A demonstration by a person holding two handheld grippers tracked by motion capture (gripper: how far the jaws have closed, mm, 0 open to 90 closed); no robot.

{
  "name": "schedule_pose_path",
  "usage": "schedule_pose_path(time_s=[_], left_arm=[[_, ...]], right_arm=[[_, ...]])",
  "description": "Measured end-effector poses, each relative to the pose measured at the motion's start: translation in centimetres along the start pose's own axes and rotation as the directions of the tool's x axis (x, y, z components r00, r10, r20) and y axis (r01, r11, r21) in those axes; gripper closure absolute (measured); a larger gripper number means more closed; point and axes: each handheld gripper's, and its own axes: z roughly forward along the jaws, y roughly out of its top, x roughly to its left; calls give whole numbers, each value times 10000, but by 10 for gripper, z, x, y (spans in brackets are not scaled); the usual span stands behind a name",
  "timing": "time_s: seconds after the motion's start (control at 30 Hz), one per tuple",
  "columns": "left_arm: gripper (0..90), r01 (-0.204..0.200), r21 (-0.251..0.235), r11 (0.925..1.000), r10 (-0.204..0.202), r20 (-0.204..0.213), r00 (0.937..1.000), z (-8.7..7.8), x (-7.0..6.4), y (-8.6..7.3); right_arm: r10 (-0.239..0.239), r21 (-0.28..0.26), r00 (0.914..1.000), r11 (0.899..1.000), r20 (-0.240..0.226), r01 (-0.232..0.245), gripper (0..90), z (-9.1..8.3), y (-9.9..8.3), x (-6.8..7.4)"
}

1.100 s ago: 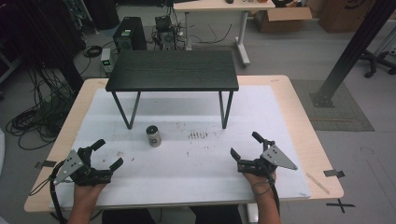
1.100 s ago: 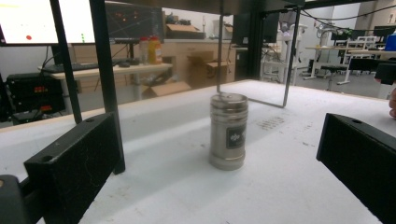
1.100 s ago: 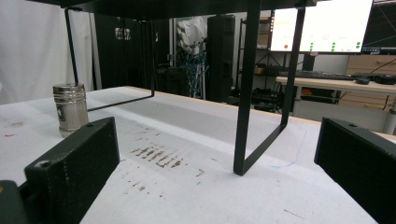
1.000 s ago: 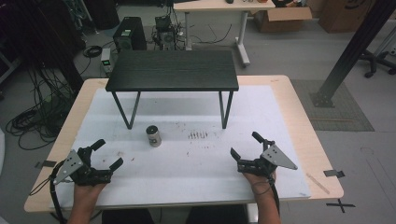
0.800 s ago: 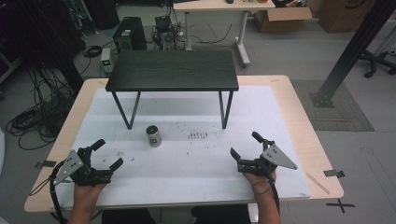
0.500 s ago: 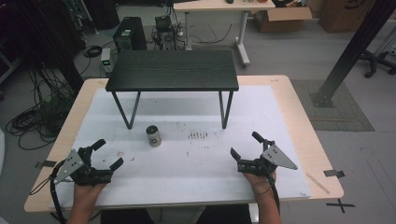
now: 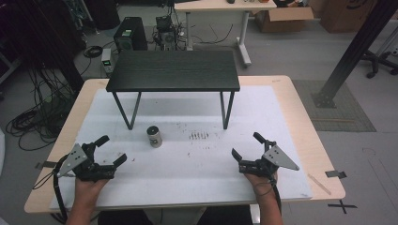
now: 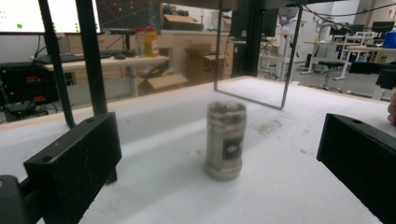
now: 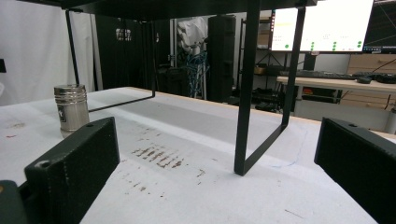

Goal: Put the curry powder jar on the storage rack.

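**Both grippers rest spread-jawed on the white mat, metal canister standing free ahead**

The left gripper (image 7: 107,150) sits low at the near left of the white-covered wooden table (image 7: 300,122), held from behind by the person's left hand (image 7: 89,185), whose forearm comes in from the near edge. Its two black jaws stand wide apart with nothing between them, angled forward and toward the table's middle. The right gripper (image 7: 248,146) mirrors it at the near right, gripped by the right hand (image 7: 260,180), jaws likewise spread and empty, a grey three-cornered plate on top.

The small cylindrical silver metal canister with a dark label (image 7: 154,136) stands upright on the mat, ahead of the left gripper's fingertips and well apart from them. In the left gripper view the canister (image 8: 225,140) lies straight ahead between the lines of the two jaws, touching neither. In the right gripper view it (image 9: 71,110) stands far off beyond the left-hand jaw.

Beyond both grippers stands a low black rectangular shelf-table on thin metal legs (image 7: 173,70); the canister is just in front of its near left leg. Faint brown smudges (image 7: 199,136) mark the mat between the grippers.
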Motion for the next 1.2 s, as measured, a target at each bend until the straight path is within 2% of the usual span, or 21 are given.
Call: schedule_pose_path(time_s=[0.13, 0.43, 0.73, 0.77, 0.8, 0.93, 1.0, 1.03, 1.07, 1.13, 1.17, 1.2], left_arm=[[2, 74, -180, 9998, -72, 142, 9999, 7, -2, 9], [2, 100, -129, 9999, -95, 374, 9993, 25, -4, 22], [4, 568, 370, 9977, -589, 585, 9966, 53, -2, 21], [3, 568, 370, 9977, -589, 585, 9966, 53, -2, 21], [3, 514, 626, 9967, -553, 613, 9966, 58, -3, 22], [3, 406, 988, 9943, -468, 617, 9970, 69, -6, 23], [2, 657, 973, 9931, -714, 572, 9958, 75, -6, 21], [2, 657, 973, 9931, -714, 572, 9958, 75, -6, 21], [2, 984, 1065, 9894, -1035, 440, 9937, 80, -4, 17], [2, 1259, 1141, 9855, -1303, 323, 9909, 84, -3, 15], [2, 1259, 1141, 9855, -1303, 323, 9909, 84, -3, 15], [2, 1462, 1133, 9827, -1506, 306, 9881, 87, -3, 14]], right_arm=[[-4, 1, 10000, 10000, 6, 4, 0, 0, 0, 0], [-8, 4, 10000, 10000, 10, 8, 0, 0, 0, 0], [-10, -18, 10000, 10000, 7, 10, 0, 0, 0, 0], [-9, -17, 10000, 10000, 6, 9, 0, 0, 0, 0], [-11, -17, 10000, 10000, 5, 11, 0, 0, 0, 0], [-6, -15, 10000, 10000, 4, 6, 0, 0, 0, 0], [-15, -27, 10000, 10000, 4, 15, 0, 0, 0, 0], [-16, -29, 10000, 10000, 2, 16, 0, 0, 0, 0], [-14, -31, 10000, 10000, 0, 14, 0, 0, 0, 0], [-4, -35, 10000, 10000, -2, 4, 0, 0, 0, 0], [-8, -37, 10000, 10000, -3, 8, 0, 0, 0, 0], [-7, -47, 10000, 10000, -3, 7, 0, -1, 0, 0]])
